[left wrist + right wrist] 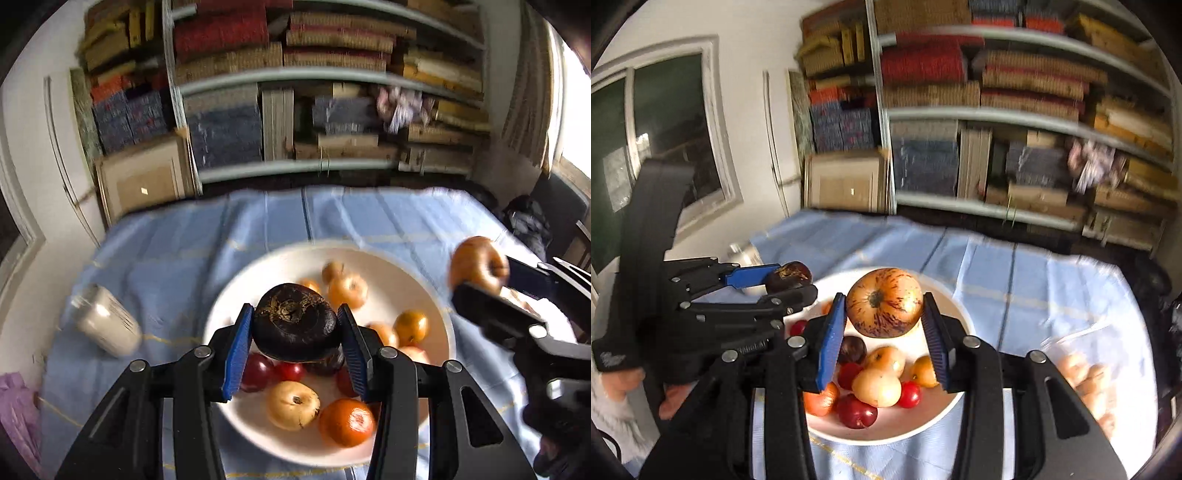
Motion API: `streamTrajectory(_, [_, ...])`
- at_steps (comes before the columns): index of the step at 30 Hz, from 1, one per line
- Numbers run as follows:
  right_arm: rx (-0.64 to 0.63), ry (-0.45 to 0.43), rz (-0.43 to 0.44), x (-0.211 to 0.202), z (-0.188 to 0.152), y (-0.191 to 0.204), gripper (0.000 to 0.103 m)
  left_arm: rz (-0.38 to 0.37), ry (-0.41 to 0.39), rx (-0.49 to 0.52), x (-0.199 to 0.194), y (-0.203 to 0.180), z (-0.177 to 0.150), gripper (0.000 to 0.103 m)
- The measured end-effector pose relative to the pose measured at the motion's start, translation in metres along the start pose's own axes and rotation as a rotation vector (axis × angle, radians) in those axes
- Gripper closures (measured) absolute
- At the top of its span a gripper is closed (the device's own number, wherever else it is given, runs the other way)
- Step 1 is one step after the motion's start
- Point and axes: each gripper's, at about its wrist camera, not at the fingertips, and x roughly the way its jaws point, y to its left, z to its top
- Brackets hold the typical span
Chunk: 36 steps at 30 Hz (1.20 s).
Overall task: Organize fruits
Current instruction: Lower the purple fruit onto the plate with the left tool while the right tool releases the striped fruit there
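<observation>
Through the left wrist camera I see my left gripper (295,325) clamped on a dark purple fruit (293,326), its blue pads pressed against either side, held above the white bowl (236,295). The bowl sits on a table covered with a pale blue cloth (166,258) and holds an orange (347,421), a yellow apple (293,404), red plums (258,371) and several more yellow-orange fruits toward the back. This view alone shows a jar (107,325) with pale contents, left of the bowl and blurred.

At the right edge of that view the right gripper (480,284) holds a striped apple (478,264) — beside the bowl's rim, lifted off the cloth.

From the right wrist camera I get the apple's face: the right gripper (884,321) jaws are closed on the striped apple (884,302), stem end toward the lens, above the bowl (956,314). Only here do I see a clear bag (1086,380) of pale round items on the cloth to the right, too blurred to name. The left gripper (783,280) appears at left with the dark purple fruit (788,280) in its jaws, near the bowl's left rim. Shelves (997,118) of stacked goods fill the background.
</observation>
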Motion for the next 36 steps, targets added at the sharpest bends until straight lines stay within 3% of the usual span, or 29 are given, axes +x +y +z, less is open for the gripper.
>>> streamTrajectory(4, [0.013, 0.072, 0.010, 0.045, -0.018, -0.006, 0.063, 0.005, 0.059, -0.019, 0.041, 0.008, -0.015, 0.057])
streamTrajectory(17, [0.017, 0.092, 0.026, 0.080, -0.036, -0.010, 0.061, 0.044, -0.024, -0.012, 0.057, 0.005, -0.021, 0.059])
streamTrajectory(23, [0.019, 0.081, 0.010, 0.080, -0.038, -0.014, 0.050, 0.048, -0.029, -0.023, 0.058, 0.006, -0.023, 0.059])
streamTrajectory(28, [0.022, 0.066, 0.014, 0.070, -0.038, -0.012, 0.047, 0.047, -0.041, -0.030, 0.052, 0.007, -0.023, 0.058])
streamTrajectory(32, [0.030, 0.038, 0.016, 0.052, -0.037, -0.011, 0.042, 0.061, -0.075, -0.025, 0.034, 0.005, -0.024, 0.045])
streamTrajectory(36, [0.045, -0.007, 0.019, 0.024, -0.038, -0.008, 0.038, 0.078, -0.123, -0.005, 0.005, 0.001, -0.029, 0.044])
